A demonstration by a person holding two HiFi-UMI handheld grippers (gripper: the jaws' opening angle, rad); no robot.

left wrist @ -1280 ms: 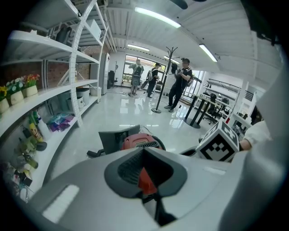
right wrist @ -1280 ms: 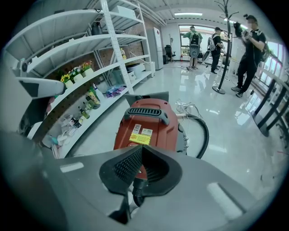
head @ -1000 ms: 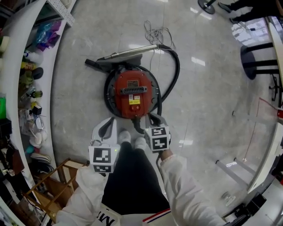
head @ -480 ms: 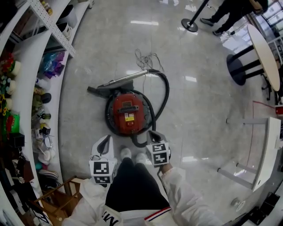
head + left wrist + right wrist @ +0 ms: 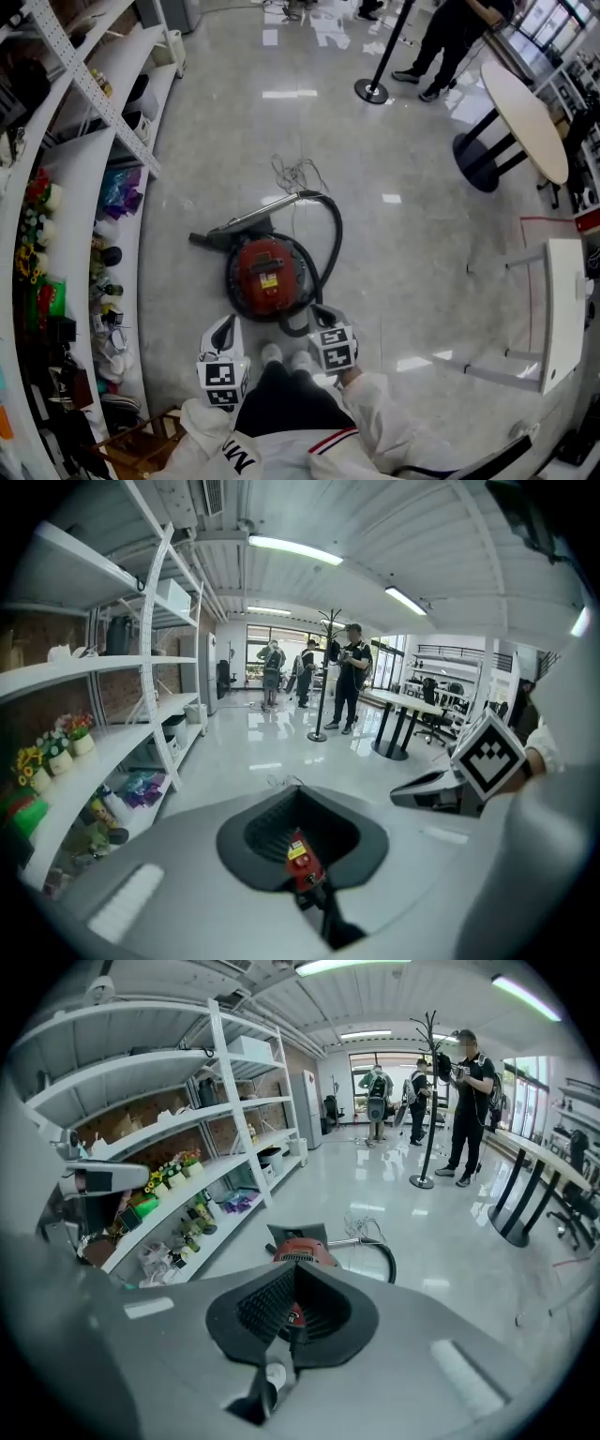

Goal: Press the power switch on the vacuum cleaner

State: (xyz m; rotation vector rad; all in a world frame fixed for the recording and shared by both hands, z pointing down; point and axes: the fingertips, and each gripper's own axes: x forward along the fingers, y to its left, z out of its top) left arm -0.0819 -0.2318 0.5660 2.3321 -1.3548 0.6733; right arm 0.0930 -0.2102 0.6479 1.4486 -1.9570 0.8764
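Red vacuum cleaner (image 5: 267, 275) farther than before

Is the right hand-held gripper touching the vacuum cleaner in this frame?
Apart. In the right gripper view the vacuum cleaner sits small on the floor, well beyond the tips of the right hand-held gripper.

The yellow label (image 5: 267, 281) on the vacuum cleaner (image 5: 251, 266) is too small to read
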